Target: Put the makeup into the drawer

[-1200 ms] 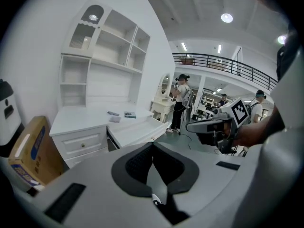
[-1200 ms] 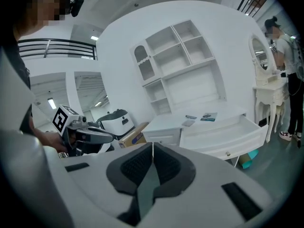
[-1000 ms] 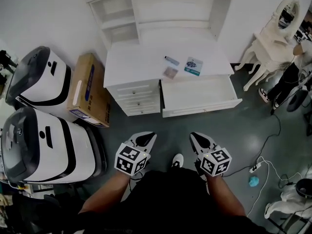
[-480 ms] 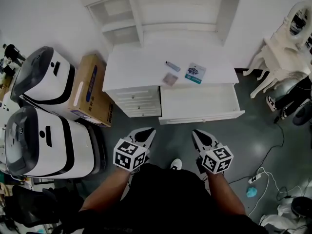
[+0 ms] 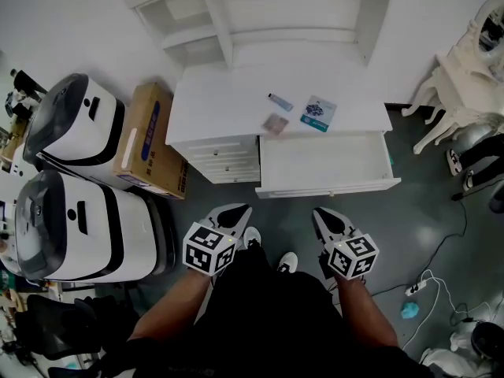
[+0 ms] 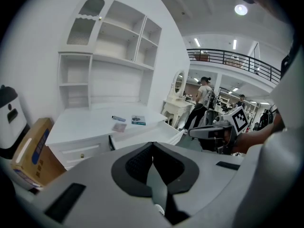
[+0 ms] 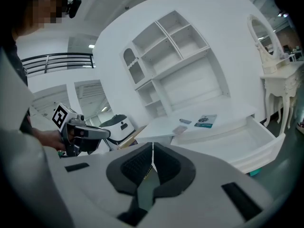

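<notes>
Three pieces of makeup lie on the white desk top [image 5: 220, 105], all outside the open drawer [image 5: 327, 164]. They are a small dark tube [image 5: 279, 101], a flat pinkish-brown compact [image 5: 275, 124] at the tube's 6 o'clock, and a teal-and-white packet [image 5: 318, 113] at its 4 o'clock. The drawer is pulled out at 6 o'clock of the group, its white inside bare. In the head view the left gripper [image 5: 239, 210] and the right gripper [image 5: 320, 213] are held side by side, well short of the desk, with the makeup at their 12 o'clock. Each gripper's own view shows its dark pads pressed together with nothing between them. Compared with a second ago, the desk and drawer sit squarer and a little lower in the head view. A second white shoe [image 5: 250, 235] now shows between the grippers. The makeup lies where it did, and both pairs of jaws are as tightly closed as before.
</notes>
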